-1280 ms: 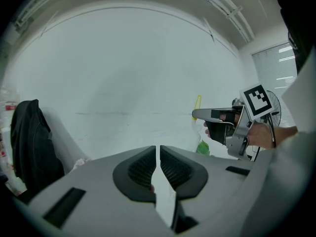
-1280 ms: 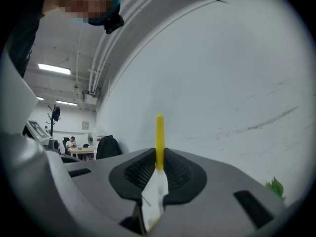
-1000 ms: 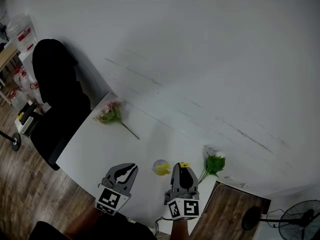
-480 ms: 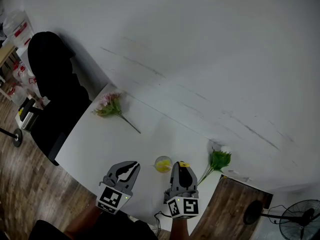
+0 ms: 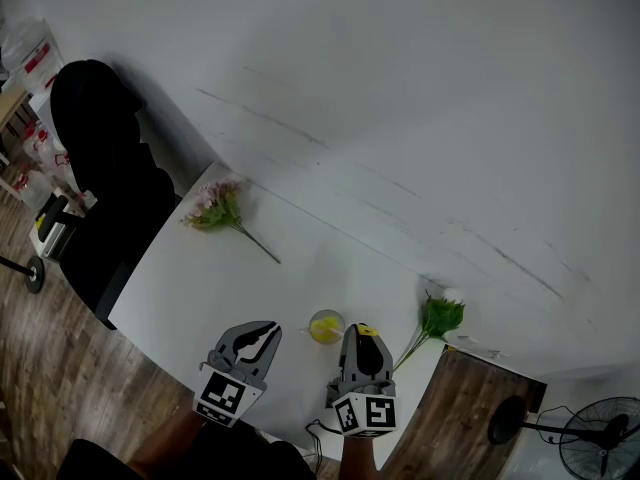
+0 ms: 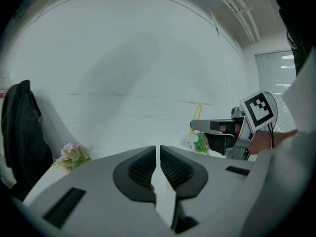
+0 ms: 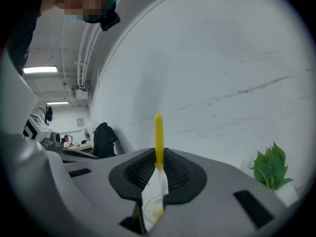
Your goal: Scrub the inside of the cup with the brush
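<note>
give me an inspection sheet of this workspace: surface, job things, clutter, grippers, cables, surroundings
surface: white table, bare areas look clean, set against a scuffed white wall.
job's things: cup upright near the front edge, something yellow inside; brush with yellow handle pointing up.
clutter: pink flowers lying at the far left; green plant at the right.
grippers: left gripper shut, nothing in it; right gripper shut on the brush.
cables: what looks like a thin cable below the table's front edge.
surroundings: black chair at left; fan at lower right; wood floor.
</note>
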